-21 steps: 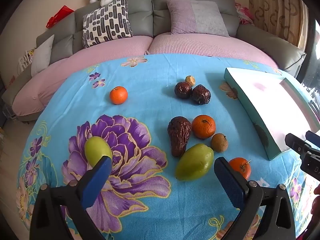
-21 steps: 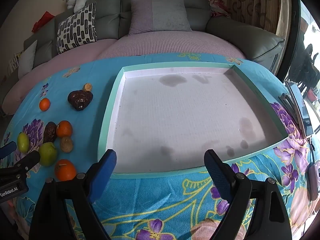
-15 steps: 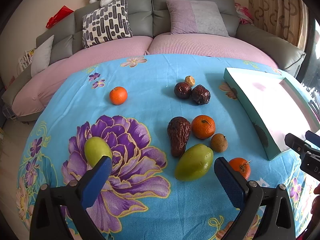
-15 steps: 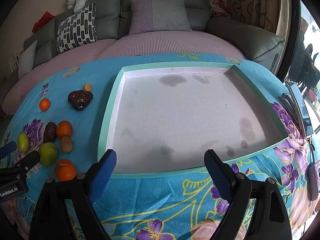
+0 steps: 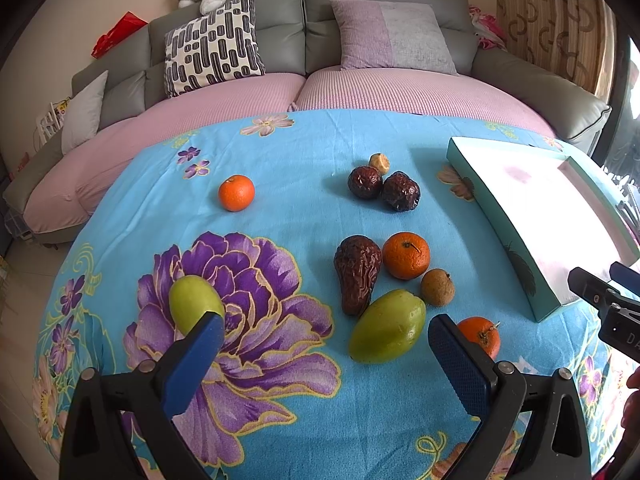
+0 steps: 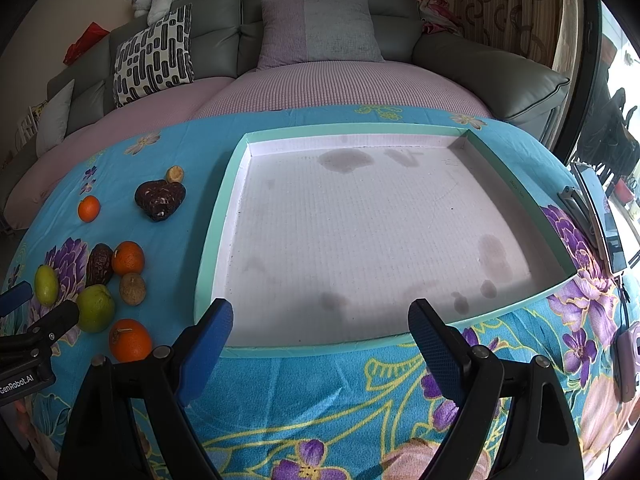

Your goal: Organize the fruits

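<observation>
With both claws wide and empty, the left gripper point(image 5: 324, 344) hovers over a green mango point(image 5: 387, 326) at its 12 o'clock, the right gripper point(image 6: 320, 328) faces the empty tray point(image 6: 216, 232); nothing is sorted yet, so likely next is closing on that mango.

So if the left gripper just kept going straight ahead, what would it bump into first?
Probably the big green fruit, lying just ahead of the open left gripper and a little right of centre. The wrinkled dark fruit sits right behind it. Depth is hard to judge here.
</observation>
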Available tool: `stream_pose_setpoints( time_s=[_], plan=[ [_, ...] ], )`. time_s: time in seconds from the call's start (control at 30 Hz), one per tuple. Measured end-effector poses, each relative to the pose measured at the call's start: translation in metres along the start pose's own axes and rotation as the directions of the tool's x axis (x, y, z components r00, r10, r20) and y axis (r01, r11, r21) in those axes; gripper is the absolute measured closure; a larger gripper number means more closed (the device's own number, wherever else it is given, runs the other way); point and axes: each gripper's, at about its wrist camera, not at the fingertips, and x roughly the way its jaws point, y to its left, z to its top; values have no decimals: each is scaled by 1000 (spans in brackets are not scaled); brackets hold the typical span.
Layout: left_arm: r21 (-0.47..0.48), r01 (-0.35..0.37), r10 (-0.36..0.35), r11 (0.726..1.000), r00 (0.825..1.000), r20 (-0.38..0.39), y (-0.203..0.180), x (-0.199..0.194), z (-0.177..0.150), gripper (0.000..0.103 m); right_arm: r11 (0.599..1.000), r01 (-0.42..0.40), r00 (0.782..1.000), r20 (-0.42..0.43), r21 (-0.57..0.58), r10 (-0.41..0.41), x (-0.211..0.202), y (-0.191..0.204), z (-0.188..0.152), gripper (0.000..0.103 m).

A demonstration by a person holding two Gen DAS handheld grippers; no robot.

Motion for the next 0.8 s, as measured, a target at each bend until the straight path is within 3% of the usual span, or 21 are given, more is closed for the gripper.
stream_pose_setpoints(
  time_s=[0.6,0.8],
  plan=[
    [-11,-6,6,1000,1000,13,7,-5,4,0,1000,6,1000,-1,-26,-6,-3,8,3,13],
    [-117,-45,56,992,994,90,33,-16,8,0,997,-41,998,36,-69,44,-9,23,5,13]
  ],
)
